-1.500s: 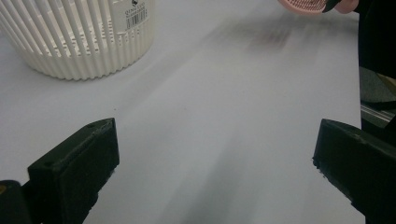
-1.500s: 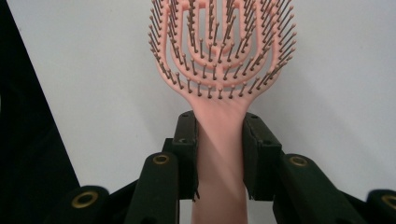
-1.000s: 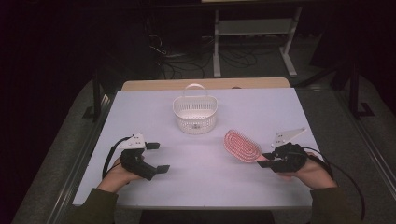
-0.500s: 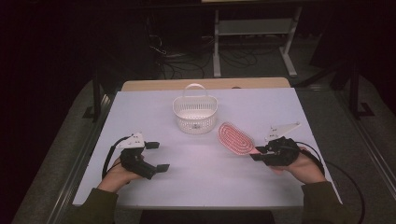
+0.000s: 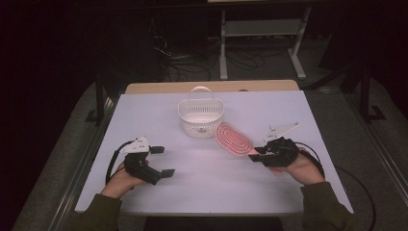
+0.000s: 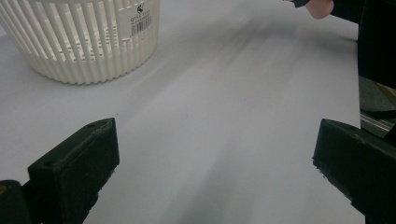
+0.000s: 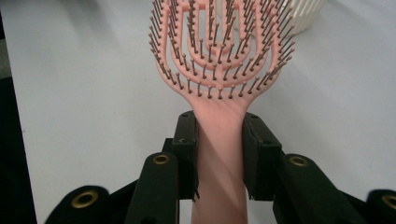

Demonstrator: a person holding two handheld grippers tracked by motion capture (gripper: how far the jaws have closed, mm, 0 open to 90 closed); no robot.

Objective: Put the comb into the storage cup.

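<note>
- Right gripper (image 5: 258, 154) pinching pink hairbrush (image 5: 234, 139) by its handle; brush has shifted toward the white basket (image 5: 200, 117), mid-table.
- Left gripper (image 5: 162, 161) spread, idle near the front-left edge.
- Judgement: drop-in comes next.

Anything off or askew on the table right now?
Nothing stands out. The white basket stands upright on the table, intact. The right gripper clamps the pink hairbrush squarely by its handle, bristles facing the camera, none visibly bent. The left gripper is open and holds nothing.
</note>
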